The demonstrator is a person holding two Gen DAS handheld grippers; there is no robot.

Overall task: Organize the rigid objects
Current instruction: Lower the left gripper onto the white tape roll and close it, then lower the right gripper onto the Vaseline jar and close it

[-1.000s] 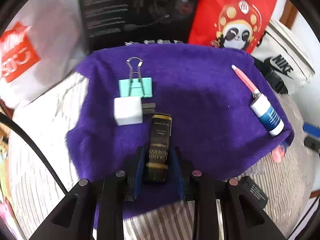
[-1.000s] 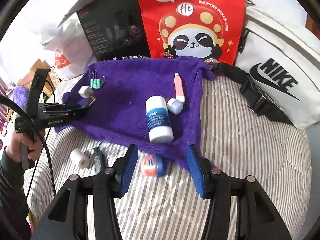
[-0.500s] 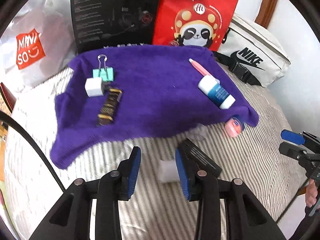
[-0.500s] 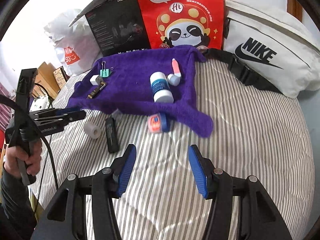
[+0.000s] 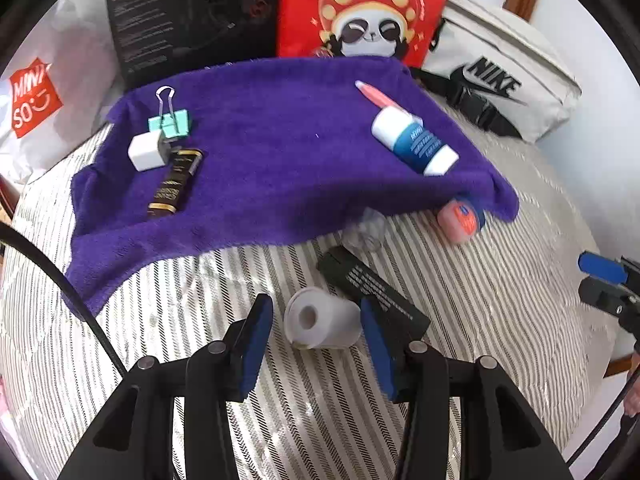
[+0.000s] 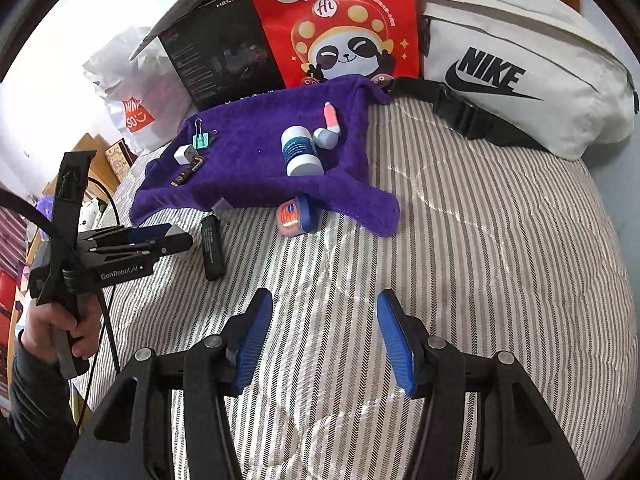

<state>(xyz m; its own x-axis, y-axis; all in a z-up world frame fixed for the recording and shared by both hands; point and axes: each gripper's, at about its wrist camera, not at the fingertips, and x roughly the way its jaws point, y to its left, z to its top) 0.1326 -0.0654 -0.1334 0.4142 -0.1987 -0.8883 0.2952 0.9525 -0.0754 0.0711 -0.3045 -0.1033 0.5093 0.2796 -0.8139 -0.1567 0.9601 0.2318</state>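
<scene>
A purple cloth (image 5: 280,152) lies on the striped bed and holds a mint binder clip (image 5: 170,122), a white charger plug (image 5: 144,151), a black-gold tube (image 5: 174,182), a pink pen (image 5: 376,96) and a blue-white bottle (image 5: 416,146). My left gripper (image 5: 316,332) is open, its pads either side of a white tape roll (image 5: 320,318) on the bed, not touching it. A black bar (image 5: 372,292) lies just right of the roll. A pink-blue jar (image 6: 294,214) sits at the cloth's front edge. My right gripper (image 6: 324,340) is open and empty over bare bedding.
Behind the cloth stand a black box (image 6: 218,60), a red panda bag (image 6: 340,28) and a white Nike bag (image 6: 520,72). A white Miniso bag (image 5: 36,96) is at the far left. A small clear object (image 5: 368,228) lies at the cloth's edge.
My left gripper let go of the black-gold tube on the cloth, drew back and came down around the white tape roll. My right gripper pulled back from the jar.
</scene>
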